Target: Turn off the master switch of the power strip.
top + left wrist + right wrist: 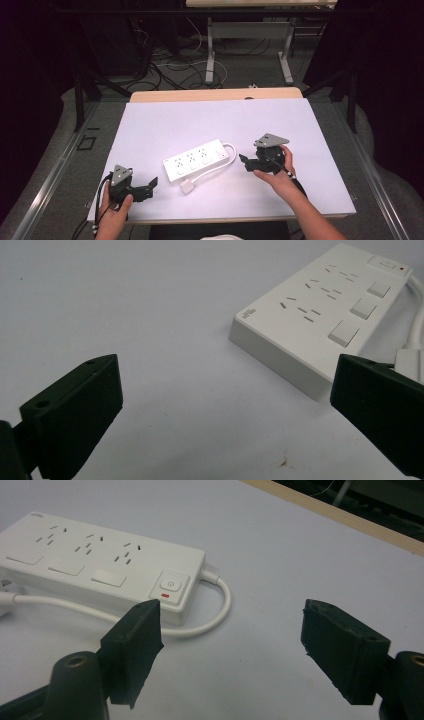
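White power strip [198, 160] lies flat mid-worktop, angled, sockets up, three socket groups and three white buttons along one long side, power switch with a red mark at the end toward the right tool. Its white cable [226, 156] leaves that switch end, loops round and runs back along the near side to a white plug [187, 187] resting on the worktop just in front of the strip.

Right tool [243, 161] sits right of the strip, near its switch end, not touching. In the right gripper view the strip [100, 565] lies ahead and to the left; one jaw tip overlaps the switch corner in the picture, gap between the jaws shows bare worktop and cable loop [220, 605]. Jaws wide apart, nothing held.

Left tool [150, 186] sits near the front left, close to the strip's other end, apart from it. In the left gripper view the strip [320, 310] lies ahead right. Jaws wide open, empty.

Worktop [300, 130] is white with a wooden far edge.
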The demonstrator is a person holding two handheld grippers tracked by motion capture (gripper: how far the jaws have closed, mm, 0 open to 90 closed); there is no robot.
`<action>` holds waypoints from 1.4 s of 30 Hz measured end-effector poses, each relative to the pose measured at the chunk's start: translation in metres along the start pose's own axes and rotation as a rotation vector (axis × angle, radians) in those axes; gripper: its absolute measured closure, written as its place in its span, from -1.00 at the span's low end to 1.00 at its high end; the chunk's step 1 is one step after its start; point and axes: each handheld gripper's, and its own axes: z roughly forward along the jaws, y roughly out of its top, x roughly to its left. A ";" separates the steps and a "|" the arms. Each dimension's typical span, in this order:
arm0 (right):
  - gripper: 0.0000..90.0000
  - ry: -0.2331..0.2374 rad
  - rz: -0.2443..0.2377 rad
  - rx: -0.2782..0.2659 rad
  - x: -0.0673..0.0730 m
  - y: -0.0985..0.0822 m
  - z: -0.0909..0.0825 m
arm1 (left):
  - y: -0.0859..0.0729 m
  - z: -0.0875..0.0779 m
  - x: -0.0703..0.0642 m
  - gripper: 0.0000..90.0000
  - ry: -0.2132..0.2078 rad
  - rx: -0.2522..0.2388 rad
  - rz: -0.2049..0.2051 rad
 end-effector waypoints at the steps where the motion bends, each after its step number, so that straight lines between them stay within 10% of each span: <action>1: -0.47 0.001 -0.002 0.001 0.001 0.001 0.001 | 0.000 0.000 0.000 -0.99 0.001 -0.001 0.000; 42: -0.23 0.062 0.039 0.029 0.006 0.026 0.030 | -0.001 0.001 0.000 -0.99 -0.001 0.014 -0.007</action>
